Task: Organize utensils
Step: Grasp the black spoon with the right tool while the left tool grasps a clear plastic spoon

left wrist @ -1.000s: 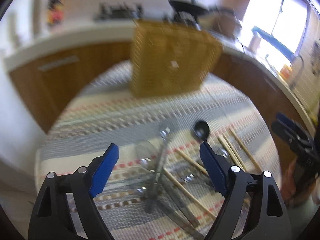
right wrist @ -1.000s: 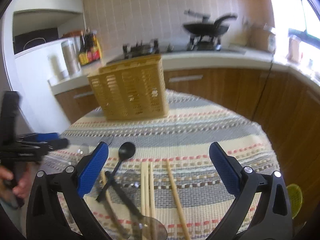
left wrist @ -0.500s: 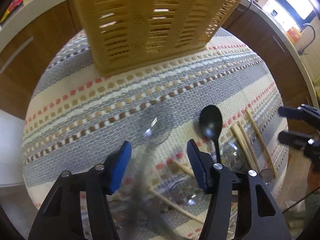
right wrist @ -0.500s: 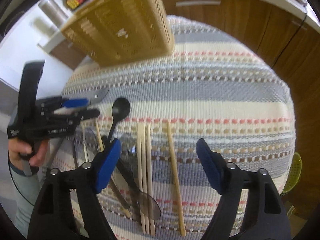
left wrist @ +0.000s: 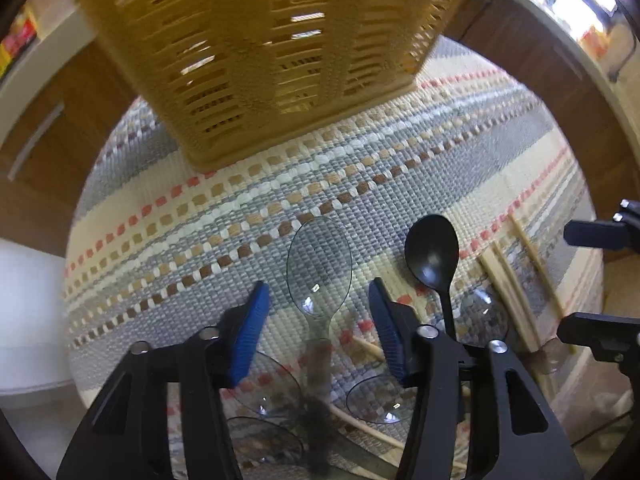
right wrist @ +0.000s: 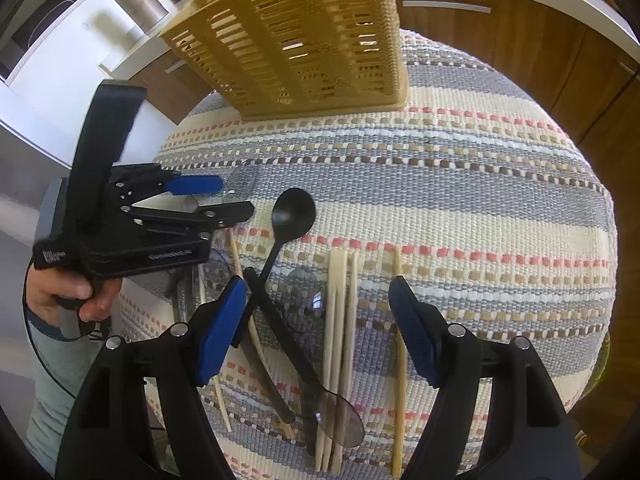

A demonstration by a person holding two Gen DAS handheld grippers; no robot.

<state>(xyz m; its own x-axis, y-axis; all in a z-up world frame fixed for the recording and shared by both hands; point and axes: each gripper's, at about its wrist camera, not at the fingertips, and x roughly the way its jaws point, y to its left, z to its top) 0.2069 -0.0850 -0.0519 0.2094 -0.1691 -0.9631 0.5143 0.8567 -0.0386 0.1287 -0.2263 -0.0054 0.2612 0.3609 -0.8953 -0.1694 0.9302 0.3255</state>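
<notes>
On the striped desk [right wrist: 480, 168], the left tool [left wrist: 318, 316], jaws just narrowing, straddles a clear spoon [left wrist: 319, 264] seemingly without pinching it, the black spoon [right wrist: 292, 216] lies beside it, and the right tool [right wrist: 318, 320] gapes unclenched over chopsticks [right wrist: 340, 320], with the yellow basket [right wrist: 304, 36] behind.

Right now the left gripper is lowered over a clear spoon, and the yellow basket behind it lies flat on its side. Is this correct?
Not quite. The yellow basket stands upright on the striped cloth, as the right wrist view shows. The left gripper is indeed lowered over the clear spoon.
</notes>
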